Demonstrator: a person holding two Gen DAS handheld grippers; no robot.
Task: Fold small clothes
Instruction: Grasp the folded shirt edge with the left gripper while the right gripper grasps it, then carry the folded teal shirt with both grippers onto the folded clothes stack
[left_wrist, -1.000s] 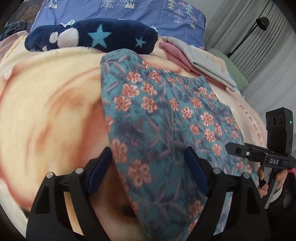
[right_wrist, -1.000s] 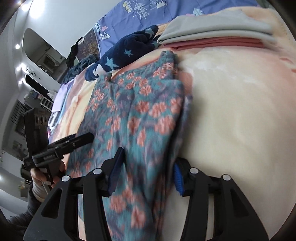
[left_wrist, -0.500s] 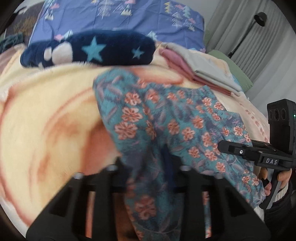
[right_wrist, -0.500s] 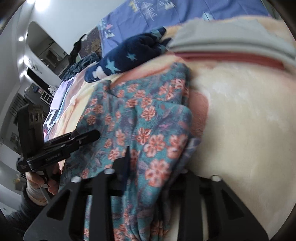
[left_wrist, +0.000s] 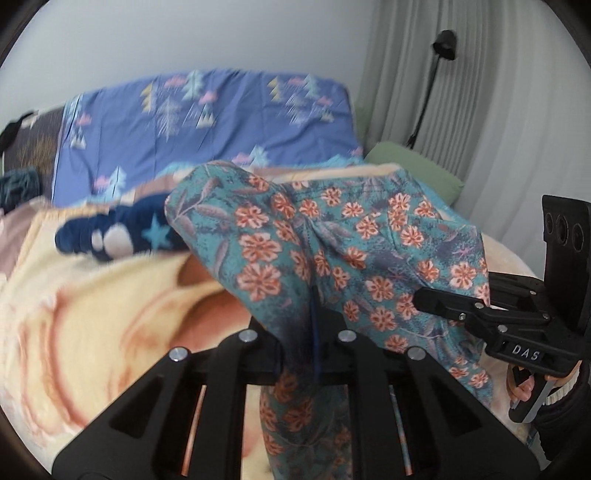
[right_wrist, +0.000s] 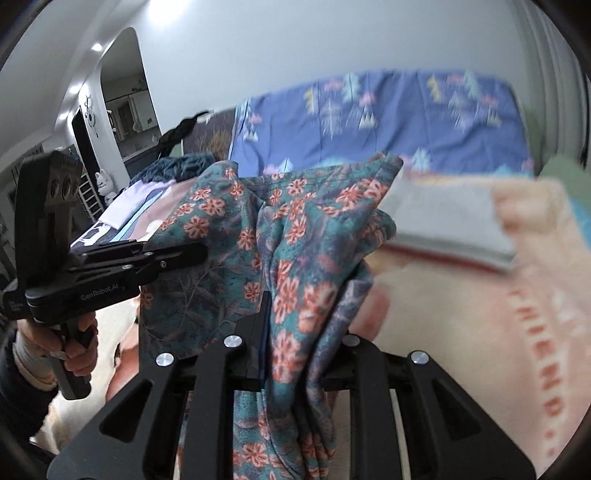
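Both grippers clamped on the floral garment (left_wrist: 332, 254), one near-edge corner each. Left gripper (left_wrist: 314, 332) jaws closed on a bunched pinch of cloth; right gripper (right_wrist: 291, 332) jaws closed on a thicker wad with several layers hanging below. Garment is lifted off the bed, draped between the two tools and sagging in the middle; whether its far edge touches the cream blanket (left_wrist: 92, 314) cannot be told, blur hides it.

Step in hand, as a guess: carry the near edge up and over to the far edge for a half fold.

To do it well:
- keep both grips level and the same spacing apart, so the edge stays taut and the centre sag goes.
- move both forward together; one lagging gives a skewed fold.
- lay down low onto the blanket, releasing only once corners meet corners.
- land it short of the navy star fleece (left_wrist: 122, 232) and the folded grey-pink stack (right_wrist: 450, 225), both close behind.

Risk: the right pinch holds extra layers, so it may drop a crumpled corner.
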